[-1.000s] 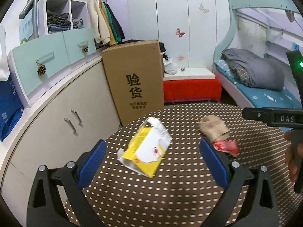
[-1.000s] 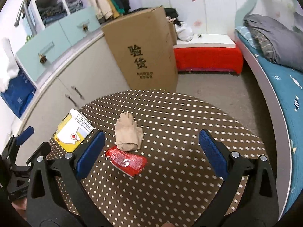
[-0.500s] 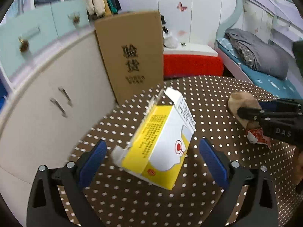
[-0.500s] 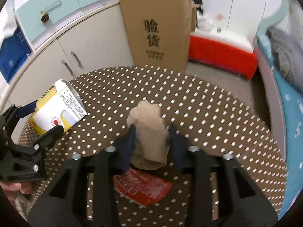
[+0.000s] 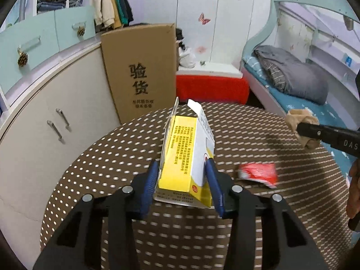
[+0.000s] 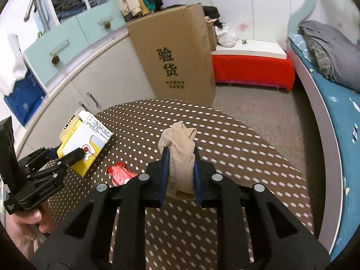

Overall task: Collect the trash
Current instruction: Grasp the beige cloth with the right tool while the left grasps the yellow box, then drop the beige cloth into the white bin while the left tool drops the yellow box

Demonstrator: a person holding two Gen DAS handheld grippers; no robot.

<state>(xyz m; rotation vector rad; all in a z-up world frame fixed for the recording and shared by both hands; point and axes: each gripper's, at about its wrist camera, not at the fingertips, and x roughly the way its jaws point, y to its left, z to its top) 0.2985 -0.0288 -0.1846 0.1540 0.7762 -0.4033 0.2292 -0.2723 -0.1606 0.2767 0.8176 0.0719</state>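
Yellow box [image 5: 186, 157] newly clamped between left gripper [image 5: 182, 175] pads; beige sock [image 6: 181, 155] in right gripper [image 6: 180, 157].

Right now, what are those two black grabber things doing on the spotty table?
A person is clearing trash off the table. The left gripper has just been closing on the yellow and white carton, its pads against both sides. The right gripper has just clamped the crumpled beige wad. A red wrapper lies on the table between them, not picked up yet.
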